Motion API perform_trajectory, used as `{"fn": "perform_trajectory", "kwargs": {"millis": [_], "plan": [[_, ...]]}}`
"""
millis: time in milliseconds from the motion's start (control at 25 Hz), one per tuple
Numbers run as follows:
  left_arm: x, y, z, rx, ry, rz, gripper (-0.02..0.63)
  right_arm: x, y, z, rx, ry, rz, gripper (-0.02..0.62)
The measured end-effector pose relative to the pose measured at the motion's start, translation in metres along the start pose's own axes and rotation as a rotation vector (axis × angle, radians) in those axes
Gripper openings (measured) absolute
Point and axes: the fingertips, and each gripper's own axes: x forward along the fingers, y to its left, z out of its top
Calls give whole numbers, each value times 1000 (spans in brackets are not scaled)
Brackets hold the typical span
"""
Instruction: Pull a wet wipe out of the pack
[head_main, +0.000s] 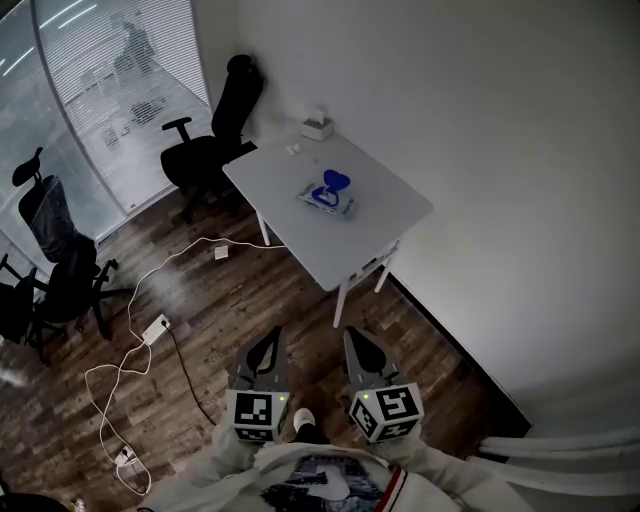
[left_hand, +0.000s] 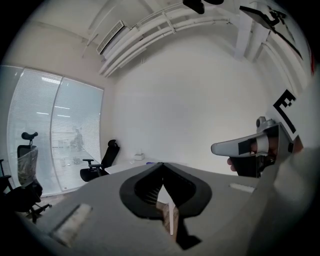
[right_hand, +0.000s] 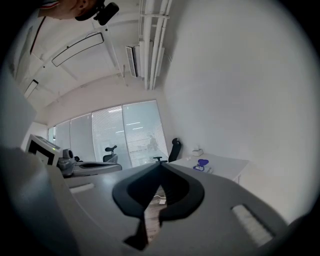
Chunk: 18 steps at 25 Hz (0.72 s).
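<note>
The wet wipe pack (head_main: 328, 200), white with a blue item on top, lies flat in the middle of a small white table (head_main: 390, 215) that stands against the wall ahead. In the right gripper view the pack (right_hand: 201, 164) shows small and far off. Both grippers are held side by side low in the head view, well short of the table and above the wooden floor. My left gripper (head_main: 271, 338) (left_hand: 161, 164) is shut and holds nothing. My right gripper (head_main: 356, 336) (right_hand: 161, 165) is shut and holds nothing too.
A white tissue box (head_main: 318, 127) sits at the table's far corner. A black office chair (head_main: 215, 145) stands left of the table, with two more chairs (head_main: 55, 265) by the glass wall. White cables and a power strip (head_main: 155, 328) trail over the floor at left.
</note>
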Motion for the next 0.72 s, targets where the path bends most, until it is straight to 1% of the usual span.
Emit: {"fn": "perform_trajectory", "kwargs": {"millis": [200, 400, 520, 720], "plan": [[10, 36, -5, -3, -1, -2, 5, 38, 20, -4, -2, 8, 6, 5], [16, 67, -9, -9, 2, -7, 5, 63, 28, -4, 0, 11, -23, 5], [23, 74, -10, -14, 2, -6, 5, 72, 25, -9, 7, 32, -32, 5], [37, 74, -10, -16, 0, -16, 5, 79, 14, -9, 16, 38, -53, 5]]}}
